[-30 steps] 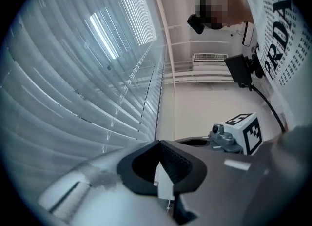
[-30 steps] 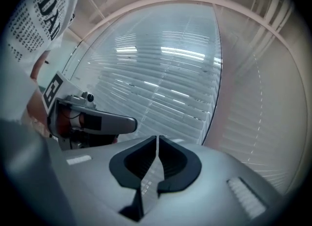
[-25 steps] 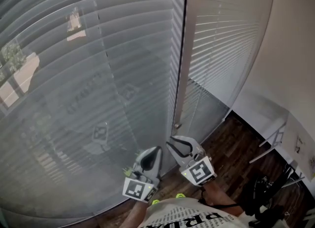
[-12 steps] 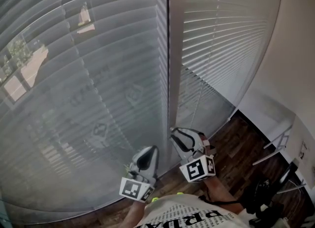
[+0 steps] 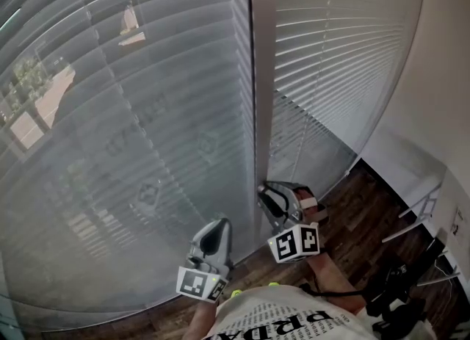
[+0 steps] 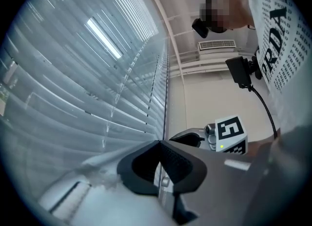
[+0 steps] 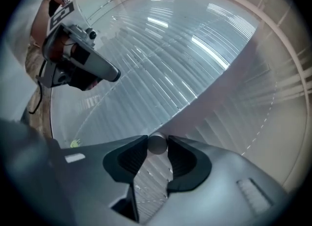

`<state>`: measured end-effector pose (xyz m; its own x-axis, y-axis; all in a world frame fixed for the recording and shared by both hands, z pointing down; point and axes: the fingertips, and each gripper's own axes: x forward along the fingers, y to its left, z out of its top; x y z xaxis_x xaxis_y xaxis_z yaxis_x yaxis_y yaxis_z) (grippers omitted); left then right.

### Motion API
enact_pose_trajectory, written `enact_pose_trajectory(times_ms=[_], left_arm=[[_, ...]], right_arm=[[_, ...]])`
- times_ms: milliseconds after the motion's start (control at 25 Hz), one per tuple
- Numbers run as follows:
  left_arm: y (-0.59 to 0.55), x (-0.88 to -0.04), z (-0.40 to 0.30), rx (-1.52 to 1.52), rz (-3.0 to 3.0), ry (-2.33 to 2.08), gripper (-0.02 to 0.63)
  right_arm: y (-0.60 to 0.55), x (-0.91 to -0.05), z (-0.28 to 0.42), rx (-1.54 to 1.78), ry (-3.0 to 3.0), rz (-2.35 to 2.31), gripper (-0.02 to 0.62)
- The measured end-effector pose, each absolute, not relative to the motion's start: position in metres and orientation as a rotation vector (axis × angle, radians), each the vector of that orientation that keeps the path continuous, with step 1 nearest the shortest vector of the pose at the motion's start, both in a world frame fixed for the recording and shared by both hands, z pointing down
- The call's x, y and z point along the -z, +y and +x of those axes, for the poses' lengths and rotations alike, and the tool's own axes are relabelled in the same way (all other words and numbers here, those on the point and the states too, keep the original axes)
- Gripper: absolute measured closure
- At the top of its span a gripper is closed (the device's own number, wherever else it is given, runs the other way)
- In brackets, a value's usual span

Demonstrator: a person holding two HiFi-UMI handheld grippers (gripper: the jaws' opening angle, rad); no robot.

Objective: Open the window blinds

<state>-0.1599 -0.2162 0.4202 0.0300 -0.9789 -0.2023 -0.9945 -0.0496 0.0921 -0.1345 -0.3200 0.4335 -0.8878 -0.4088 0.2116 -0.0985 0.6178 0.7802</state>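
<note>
White slatted blinds hang shut in two panels, left (image 5: pixel 132 147) and right (image 5: pixel 330 74). A pale tilt wand (image 5: pixel 259 111) hangs down between them. Its lower end sits between the fingers of my right gripper (image 5: pixel 273 197). In the right gripper view the wand's round tip (image 7: pixel 157 144) lies in the gap of the right gripper (image 7: pixel 157 148), whose jaws have just been opening and stand open around it. My left gripper (image 5: pixel 209 237) hovers low near the left panel, and its jaws (image 6: pixel 160 146) meet, shut on nothing. The blind slats (image 6: pixel 73 88) fill the left gripper view.
Dark wood floor (image 5: pixel 360 206) runs along the foot of the blinds. A white wall (image 5: pixel 440 74) closes the right side, with a white furniture leg (image 5: pixel 418 221) and black gear (image 5: pixel 396 294) on the floor there. The person's printed shirt (image 5: pixel 294 324) fills the bottom edge.
The right gripper has rolled and shifted a little right and down along the wand's end, and its jaws stand wider. The left gripper has barely moved.
</note>
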Motion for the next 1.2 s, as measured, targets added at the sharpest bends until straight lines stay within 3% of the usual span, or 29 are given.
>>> enact_pose_trajectory(times_ms=[1200], left_arm=[[-0.192,-0.423,-0.173,-0.318,-2.240,2.065,0.615]], right_arm=[[-0.322,-0.432,-0.138,1.060,-2.553,0.536,0.474]])
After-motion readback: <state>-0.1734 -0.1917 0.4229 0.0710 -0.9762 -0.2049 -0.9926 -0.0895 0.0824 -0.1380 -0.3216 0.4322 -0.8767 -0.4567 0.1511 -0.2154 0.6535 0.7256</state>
